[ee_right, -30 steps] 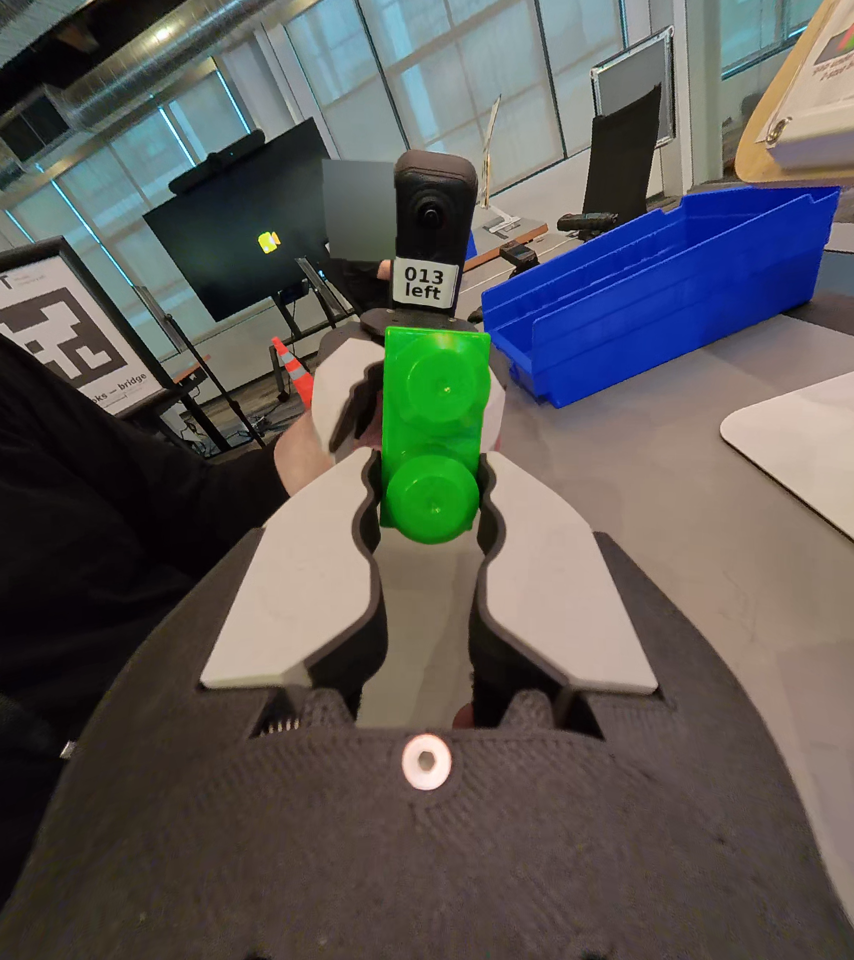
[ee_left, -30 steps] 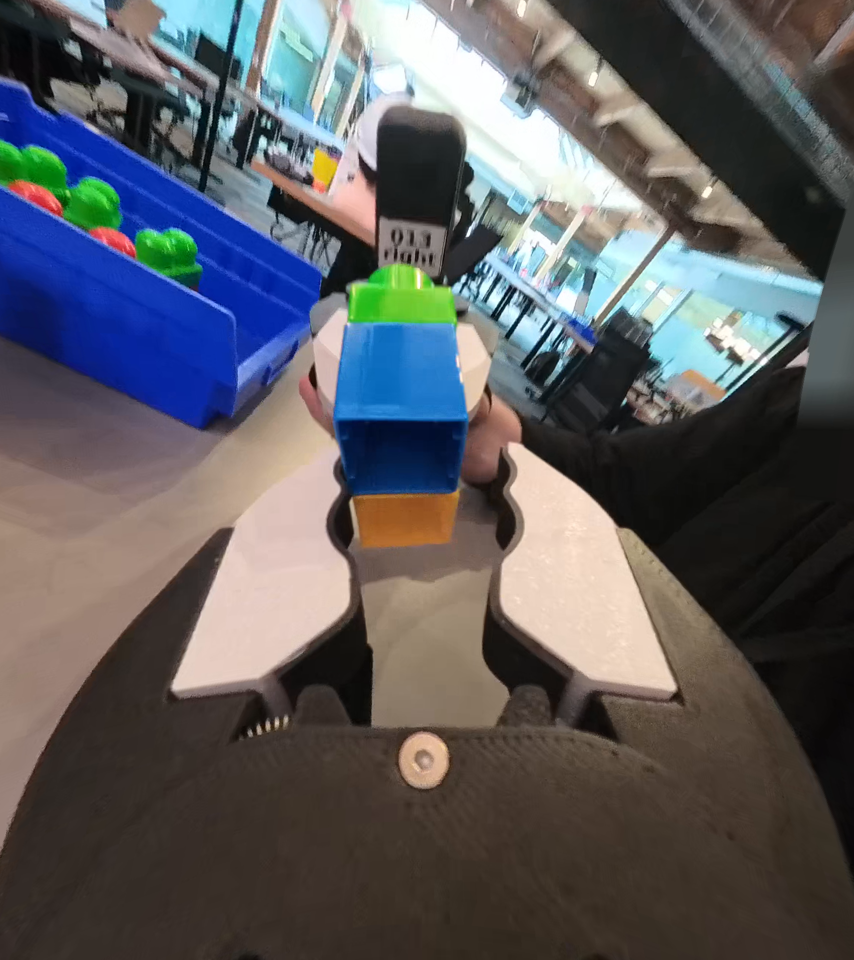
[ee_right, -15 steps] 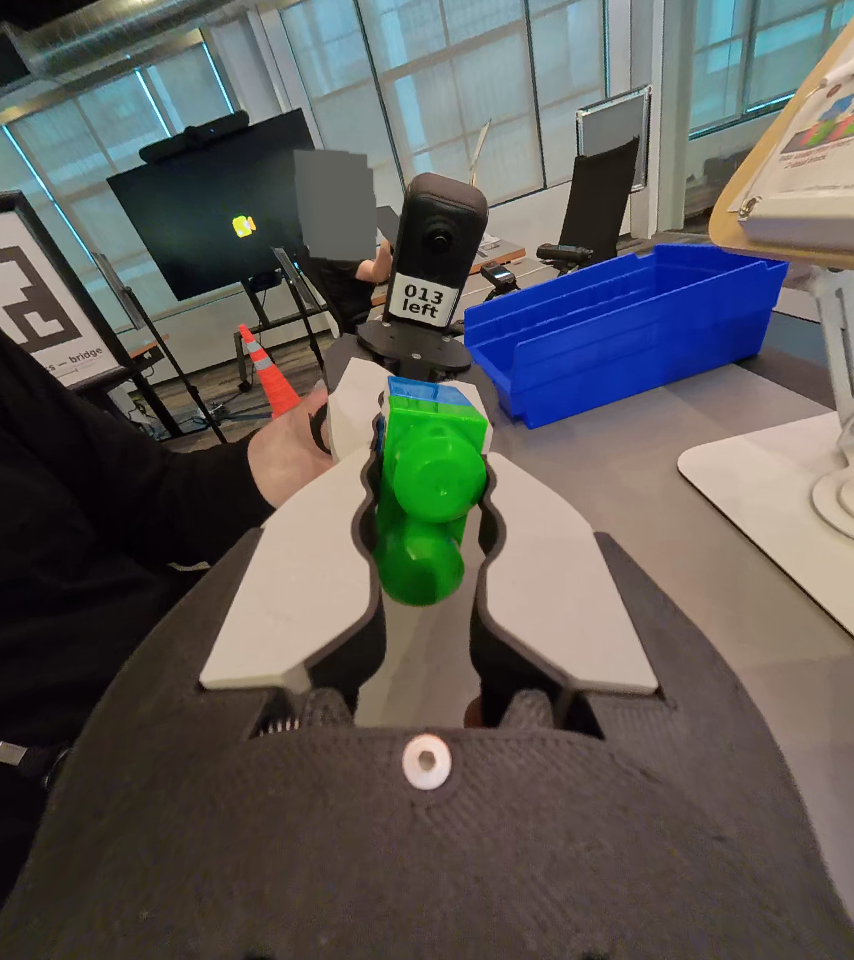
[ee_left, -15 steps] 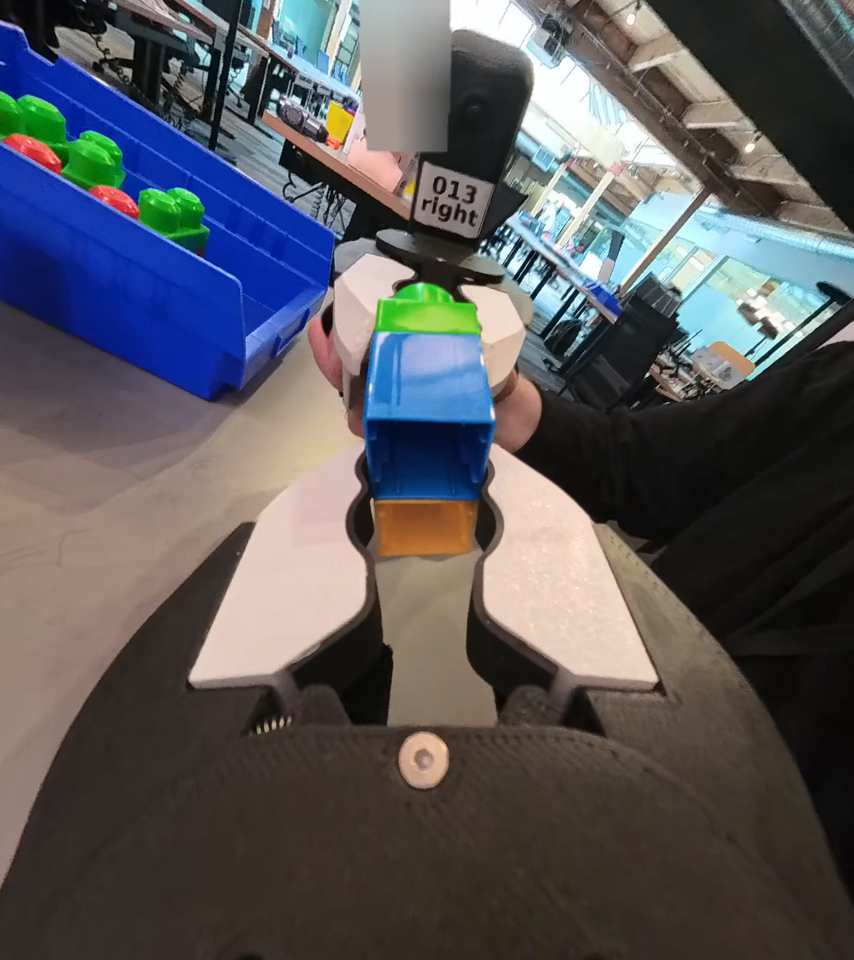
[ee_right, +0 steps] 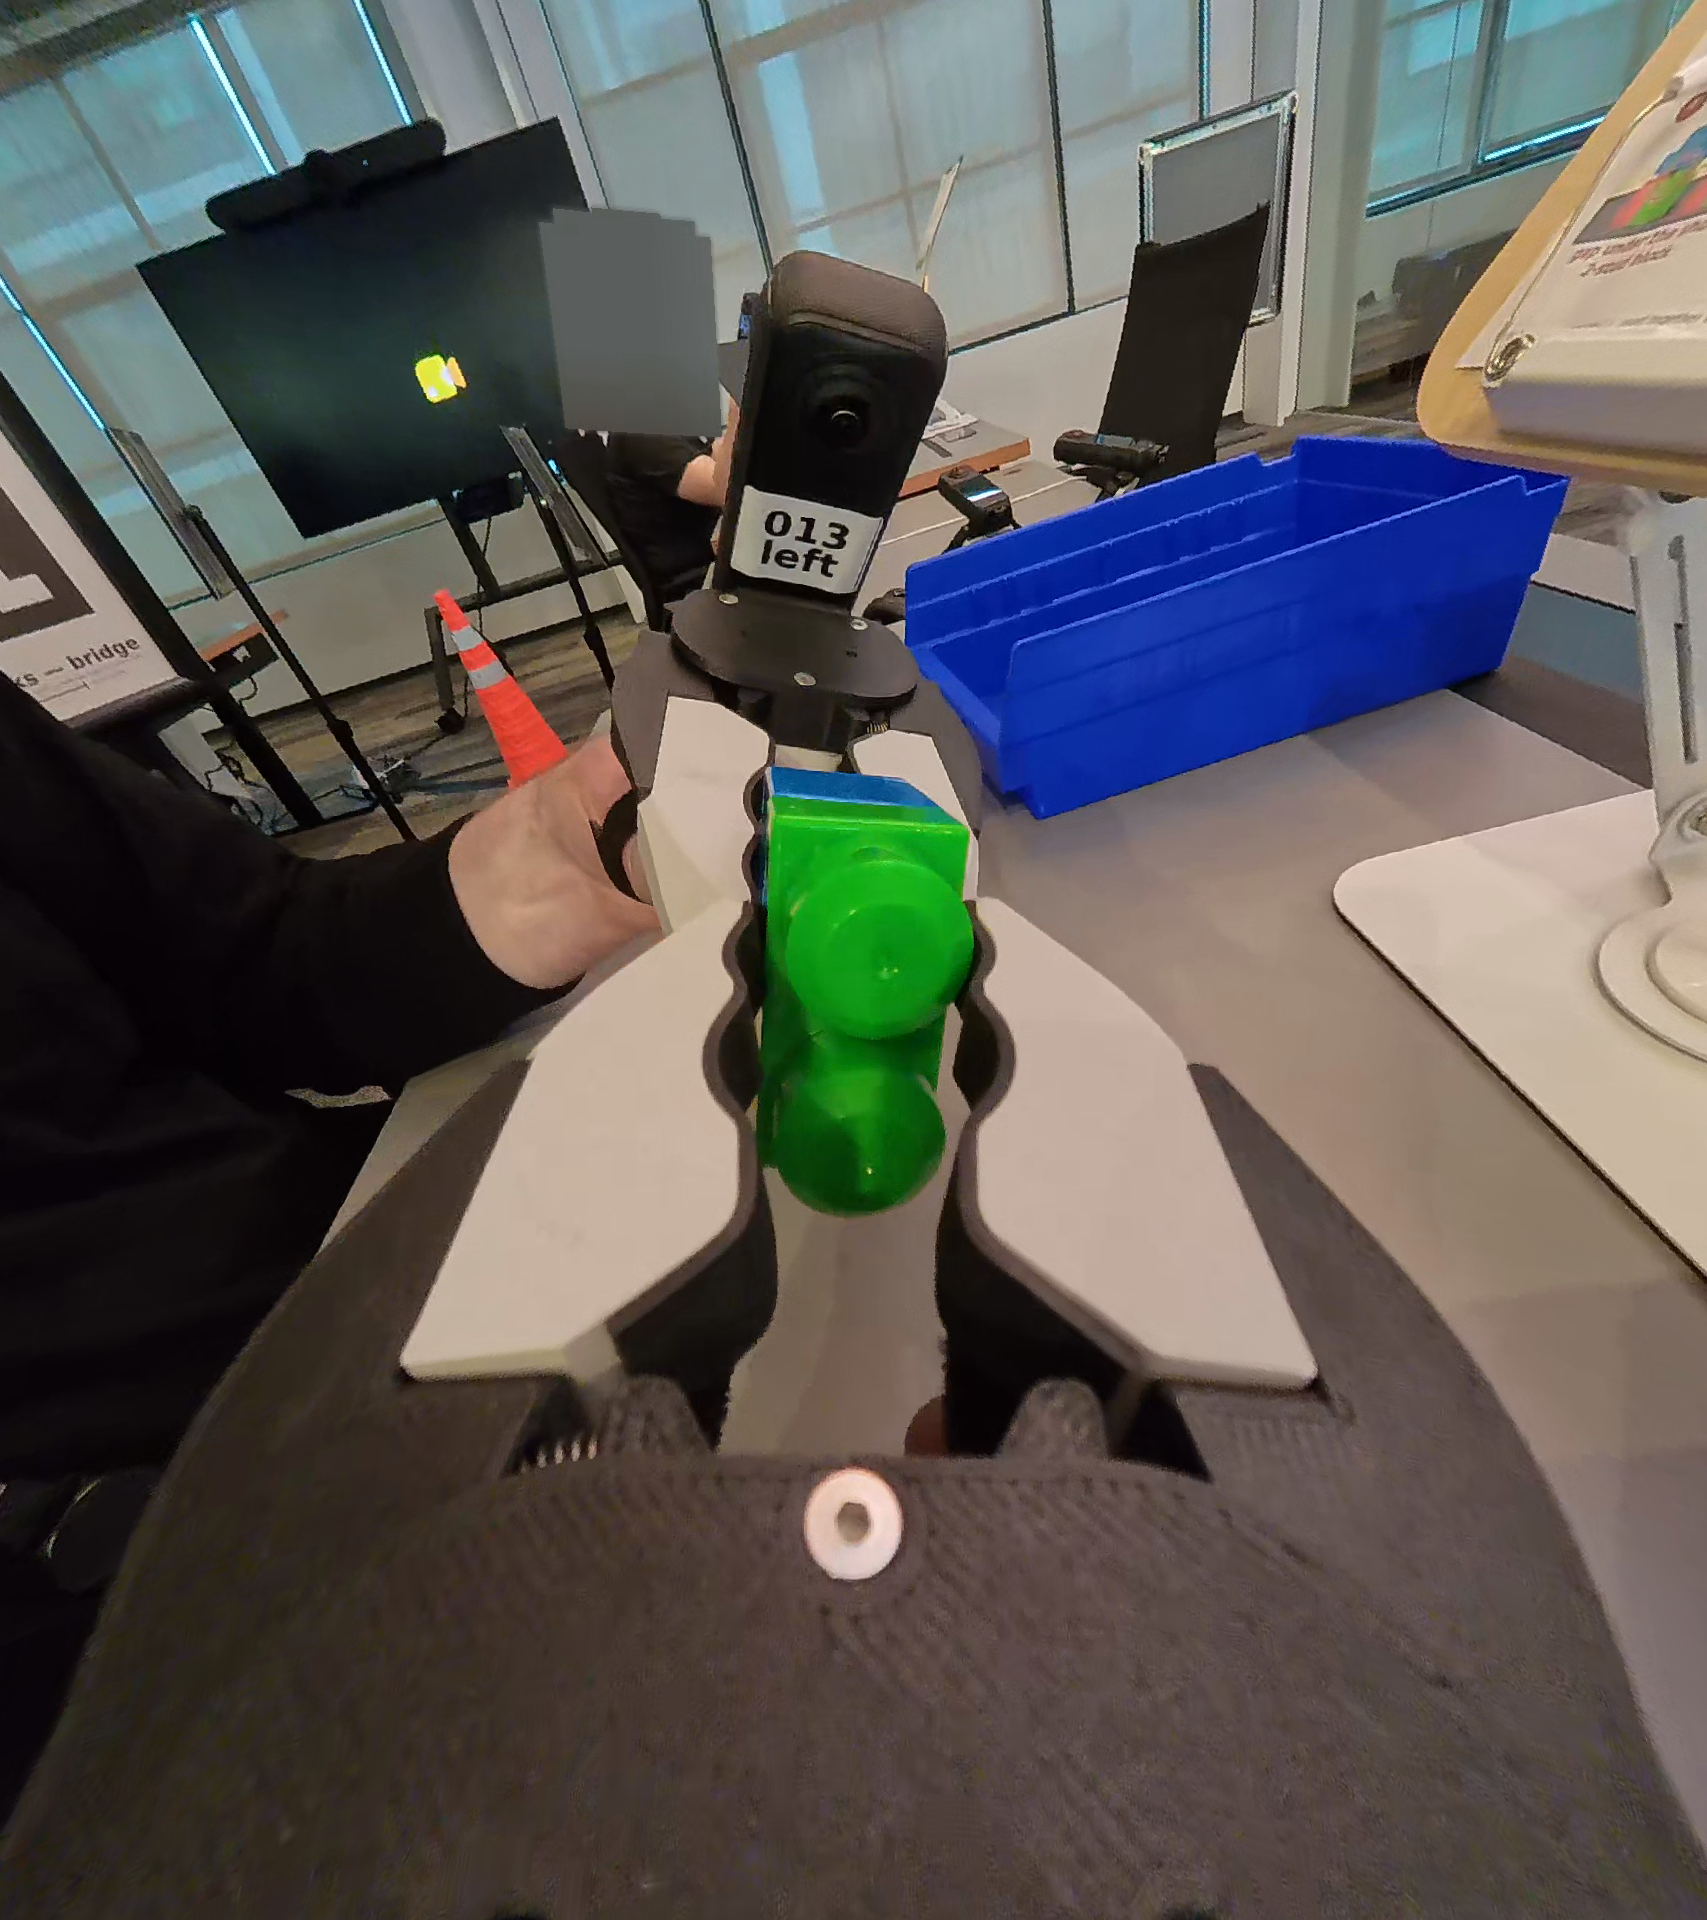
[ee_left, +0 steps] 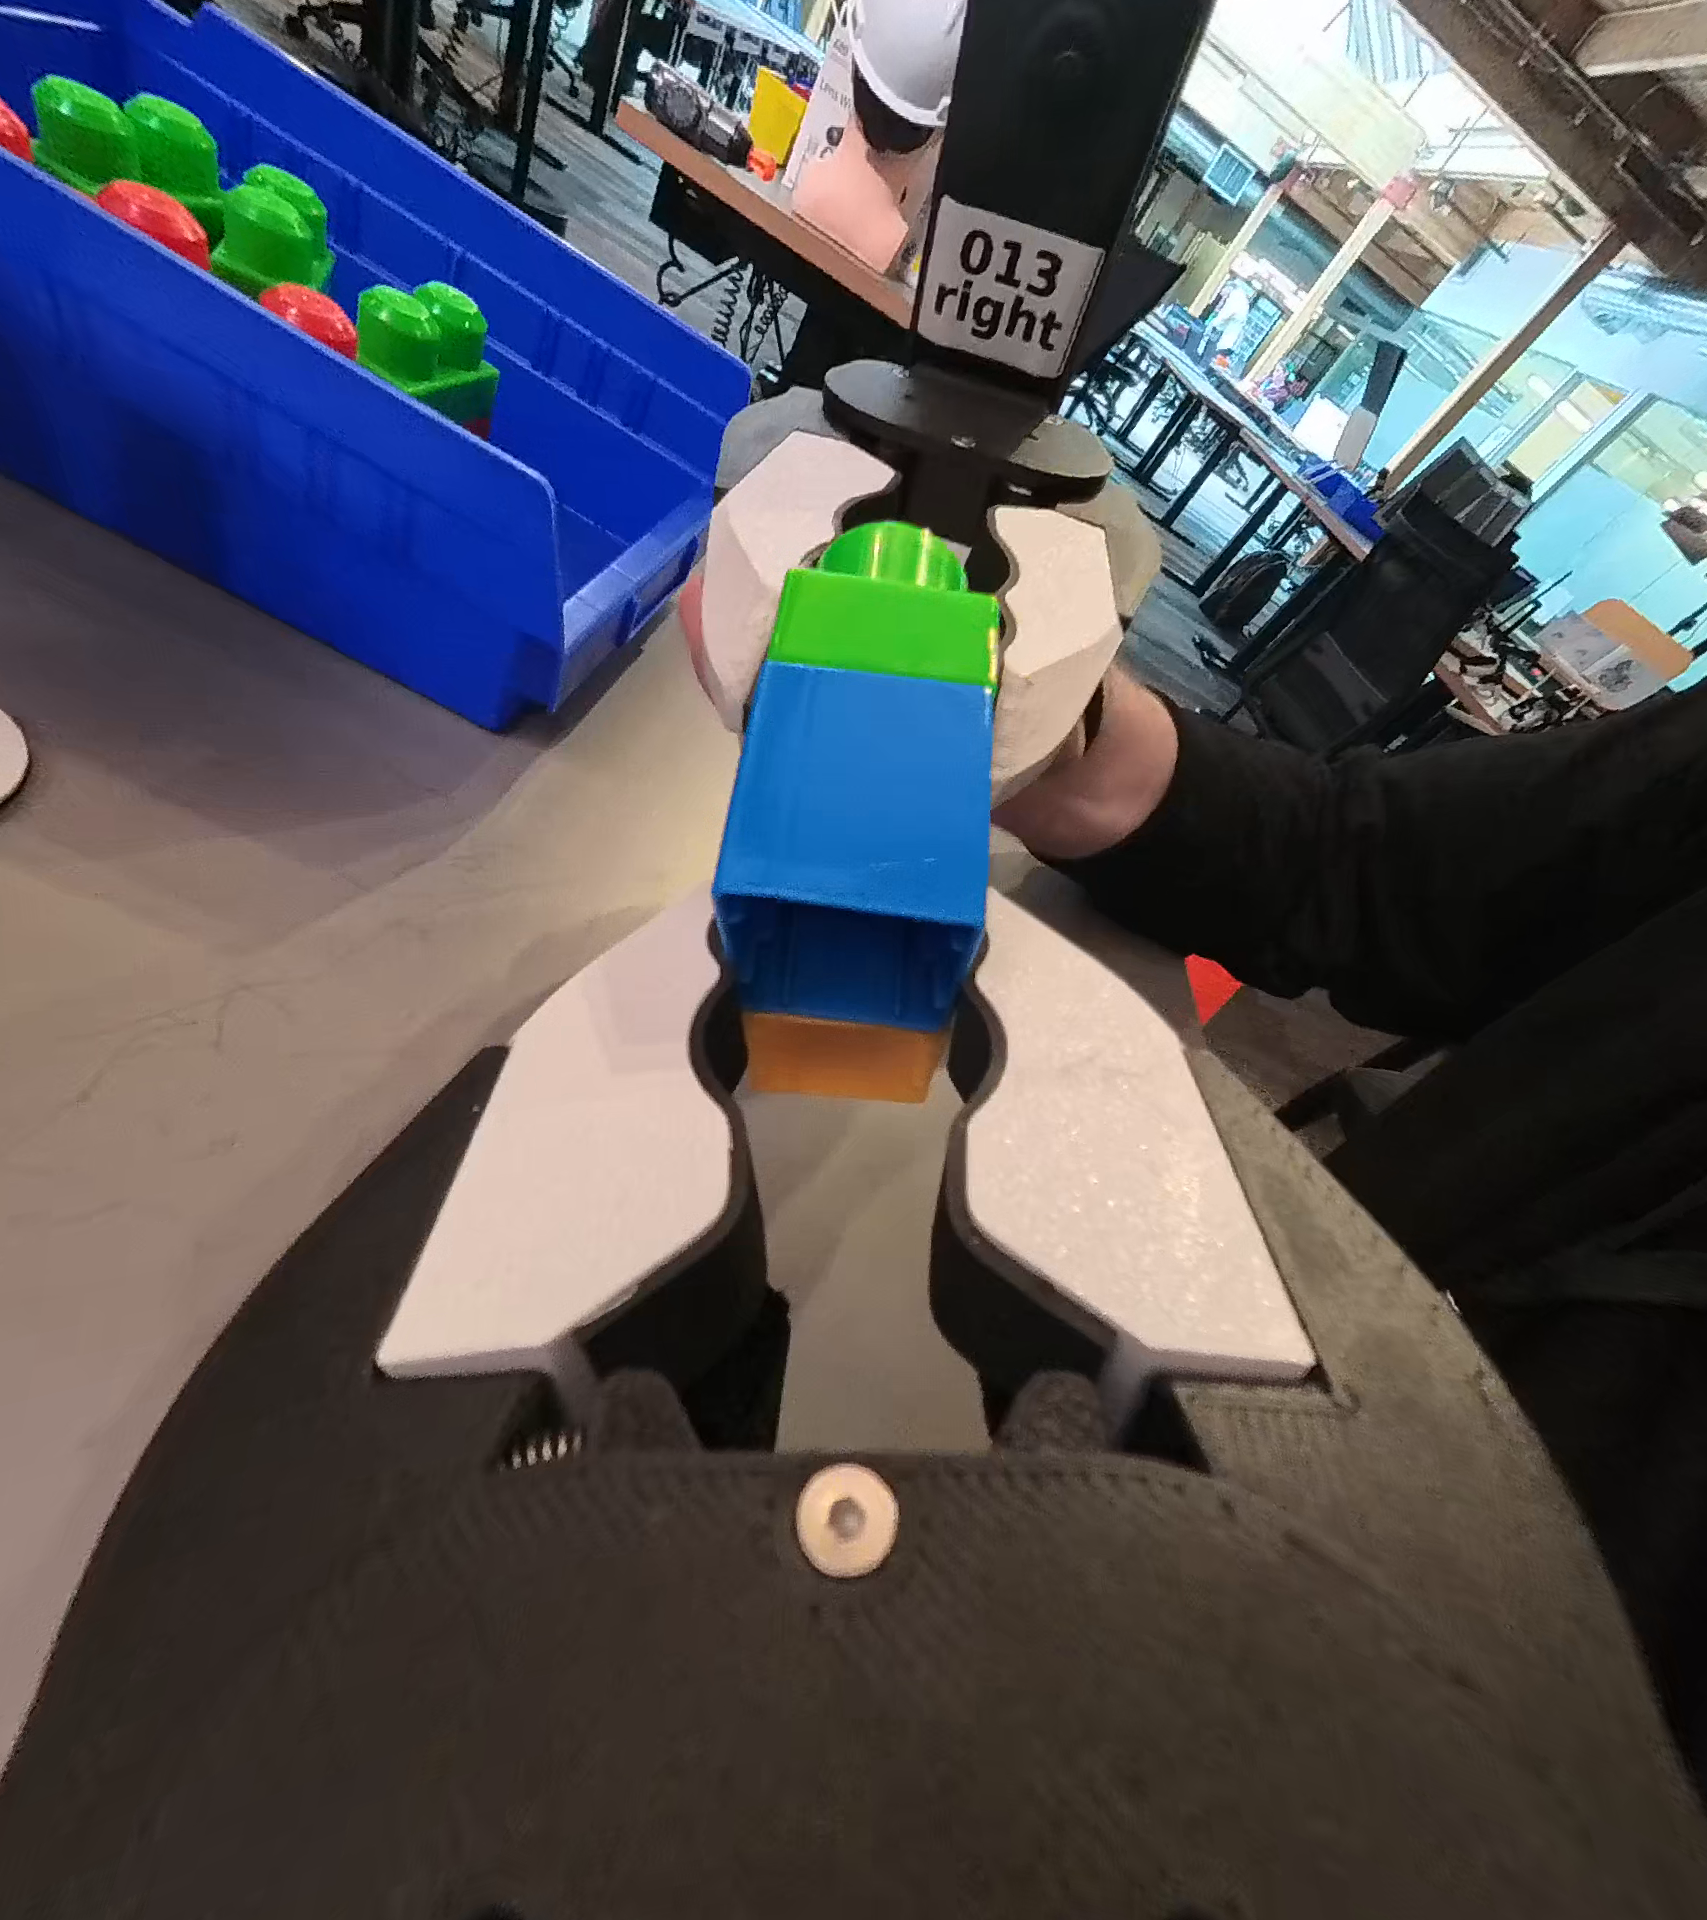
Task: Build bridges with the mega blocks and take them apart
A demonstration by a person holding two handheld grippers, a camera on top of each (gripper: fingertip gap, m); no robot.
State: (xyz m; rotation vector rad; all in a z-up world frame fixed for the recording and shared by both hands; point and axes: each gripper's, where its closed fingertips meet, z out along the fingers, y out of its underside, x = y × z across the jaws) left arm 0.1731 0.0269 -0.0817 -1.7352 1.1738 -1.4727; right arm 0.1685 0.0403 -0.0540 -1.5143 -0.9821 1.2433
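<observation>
While both grippers meet in the air above the grey counter [ee_left: 153, 987], a small stack of mega blocks hangs between them: a green block [ee_right: 864, 997] at one end, a blue block [ee_left: 859, 790] in the middle and an orange block [ee_left: 844, 1060] tucked beneath the blue one's open end. The left gripper [ee_left: 844, 987] has its jaws clenched on the blue block near that open end, and the right gripper [ee_right: 859, 997] has its jaws clamped on the green block's sides, its two studs facing the right wrist camera.

These blocks look like hollow, hard plastic, so they are probably light and stiff, with smooth walls that could slip under a twisting pull (the studs hold by friction only). Flat opposite side walls, close to the seam, seem the best place to grip; peeling at an angle should part them more easily than a straight tug.

A blue bin [ee_left: 236, 436] holding red and green blocks [ee_left: 257, 223] sits on the counter well apart from the stack. A white stand base [ee_right: 1607, 997] lies near the right gripper. Nothing blocks the stack itself, though the two grippers crowd each other closely.
</observation>
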